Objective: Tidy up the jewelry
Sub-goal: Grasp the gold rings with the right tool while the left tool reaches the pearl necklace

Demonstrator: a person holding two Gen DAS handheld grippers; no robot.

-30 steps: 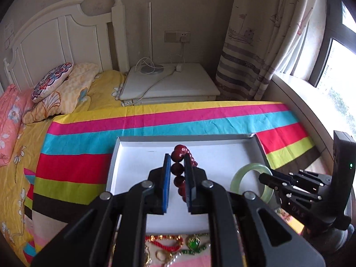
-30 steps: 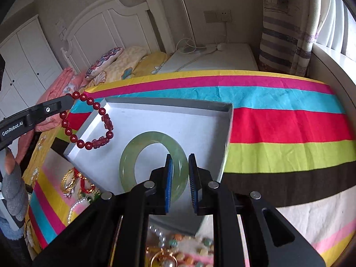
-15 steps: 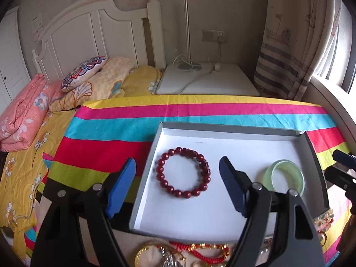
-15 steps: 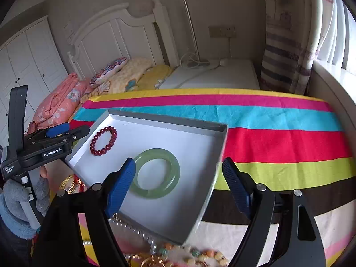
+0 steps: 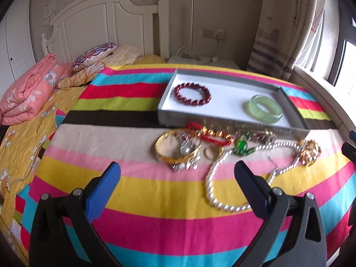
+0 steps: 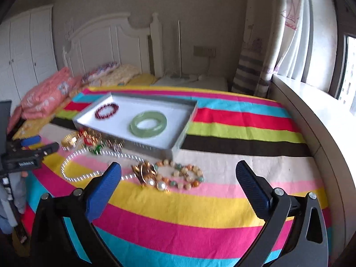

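Note:
A shallow grey tray (image 5: 222, 122) (image 6: 153, 149) with a white floor lies on the striped bedspread. Inside it rest a dark red bead bracelet (image 5: 192, 94) (image 6: 106, 110) and a pale green jade bangle (image 5: 265, 109) (image 6: 148, 124). In front of the tray lies loose jewelry: a gold bangle (image 5: 175, 148), a red cord bracelet (image 5: 209, 134), a green pendant (image 5: 241, 145), a pearl necklace (image 5: 224, 178) (image 6: 93, 164), a gold brooch (image 5: 309, 152) (image 6: 145, 173) and a multicolour bead bracelet (image 6: 185, 174). My left gripper (image 5: 177, 175) and right gripper (image 6: 178, 175) both stand open and empty, held back above the spread.
The left gripper's body (image 6: 29, 153) shows at the left edge of the right wrist view. Folded pink quilt (image 5: 29, 89) and pillows (image 5: 95, 54) lie at the headboard. A white nightstand (image 6: 195, 82), curtain (image 6: 262, 44) and window sill (image 6: 311, 115) stand to the right.
Both grippers went from shut to wide open, leaving the red bracelet and the jade bangle in the tray. Both have since pulled back toward the near edge of the bed.

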